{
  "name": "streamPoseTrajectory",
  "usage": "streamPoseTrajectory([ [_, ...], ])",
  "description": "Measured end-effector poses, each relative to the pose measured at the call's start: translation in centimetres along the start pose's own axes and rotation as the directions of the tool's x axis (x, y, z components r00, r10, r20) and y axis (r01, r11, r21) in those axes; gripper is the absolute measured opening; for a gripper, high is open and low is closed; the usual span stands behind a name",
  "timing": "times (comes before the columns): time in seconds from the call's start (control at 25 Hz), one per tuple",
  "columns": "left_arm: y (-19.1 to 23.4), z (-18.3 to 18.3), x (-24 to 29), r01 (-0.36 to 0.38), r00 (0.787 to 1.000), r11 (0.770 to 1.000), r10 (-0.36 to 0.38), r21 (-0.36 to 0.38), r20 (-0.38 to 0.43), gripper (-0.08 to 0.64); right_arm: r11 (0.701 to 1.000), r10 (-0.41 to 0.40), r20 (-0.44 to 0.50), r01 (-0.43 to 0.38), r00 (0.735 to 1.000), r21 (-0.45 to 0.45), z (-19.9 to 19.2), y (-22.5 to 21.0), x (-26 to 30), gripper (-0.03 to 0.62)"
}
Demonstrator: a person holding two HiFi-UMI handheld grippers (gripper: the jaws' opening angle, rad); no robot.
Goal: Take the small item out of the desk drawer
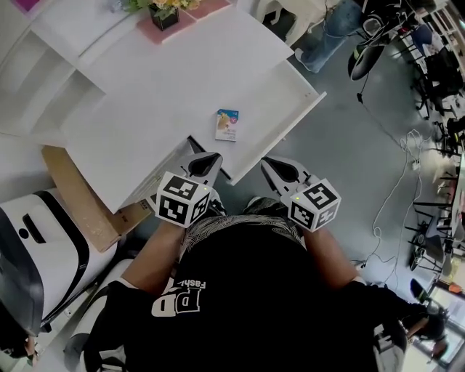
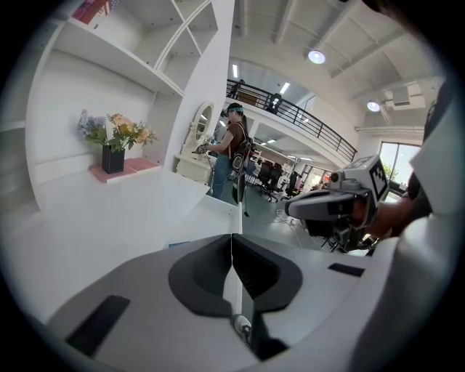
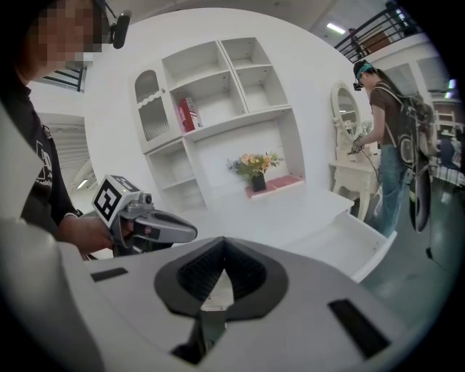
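Note:
A small printed packet (image 1: pixel 227 125) lies flat on the white bottom of the pulled-out desk drawer (image 1: pixel 290 94), close to its front edge. Both grippers hover side by side just in front of that edge, nearer to me than the packet. My left gripper (image 1: pixel 211 161) is shut and holds nothing; its jaws meet in a thin line (image 2: pixel 232 251). My right gripper (image 1: pixel 270 166) is also shut and empty (image 3: pixel 221 251). Each gripper shows in the other's view: the right gripper (image 2: pixel 301 207) and the left gripper (image 3: pixel 190 232). A blue corner of the packet (image 2: pixel 178 245) peeks over the left jaws.
A flower vase (image 1: pixel 164 13) on a pink tray stands at the back of the desk, with white shelves (image 3: pixel 218 94) behind. A cardboard box (image 1: pixel 80 200) and a white appliance (image 1: pixel 36 247) sit on the left. Another person (image 3: pixel 392 138) stands near a dressing table; cables (image 1: pixel 396 189) lie on the floor.

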State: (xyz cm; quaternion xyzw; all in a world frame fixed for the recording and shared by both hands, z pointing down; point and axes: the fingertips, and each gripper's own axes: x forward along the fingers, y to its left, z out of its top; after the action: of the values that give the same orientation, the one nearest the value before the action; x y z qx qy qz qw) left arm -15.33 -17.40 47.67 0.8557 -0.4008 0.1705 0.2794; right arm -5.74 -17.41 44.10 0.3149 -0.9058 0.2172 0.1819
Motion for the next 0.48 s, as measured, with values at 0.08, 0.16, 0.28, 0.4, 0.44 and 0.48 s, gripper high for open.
streamPoseTrajectory([
  [0.08,0.1,0.2,0.1,-0.001,1.000,1.000,0.001,0.000,0.008,0.015,1.000,-0.008,0.000,0.008,1.000,0.002,0.1,-0.3,-0.1,0.009],
  [0.16,0.2,0.5,0.1,-0.003,1.000,1.000,0.003,0.002,0.018,0.015,1.000,-0.017,0.006,0.017,1.000,0.000,0.4,-0.7,-0.3,0.009],
  [0.28,0.3,0.8,0.1,-0.014,0.999,1.000,0.013,0.002,0.029,0.015,1.000,-0.013,0.011,0.013,1.000,-0.008,0.7,-0.9,-0.2,0.009],
  [0.4,0.6,0.7,0.2,-0.033,0.999,0.999,0.033,-0.004,0.027,0.015,1.000,0.008,0.000,-0.008,1.000,-0.014,0.6,-1.1,0.1,0.009],
  [0.44,0.7,0.7,0.4,-0.041,0.999,0.999,0.041,-0.009,0.025,0.015,1.000,0.016,-0.003,-0.016,1.000,-0.017,0.6,-1.3,0.2,0.009],
  [0.48,0.8,0.7,0.5,-0.049,0.999,0.999,0.049,-0.014,0.024,0.015,0.999,0.025,-0.005,-0.025,1.000,-0.020,0.7,-1.5,0.4,0.009],
])
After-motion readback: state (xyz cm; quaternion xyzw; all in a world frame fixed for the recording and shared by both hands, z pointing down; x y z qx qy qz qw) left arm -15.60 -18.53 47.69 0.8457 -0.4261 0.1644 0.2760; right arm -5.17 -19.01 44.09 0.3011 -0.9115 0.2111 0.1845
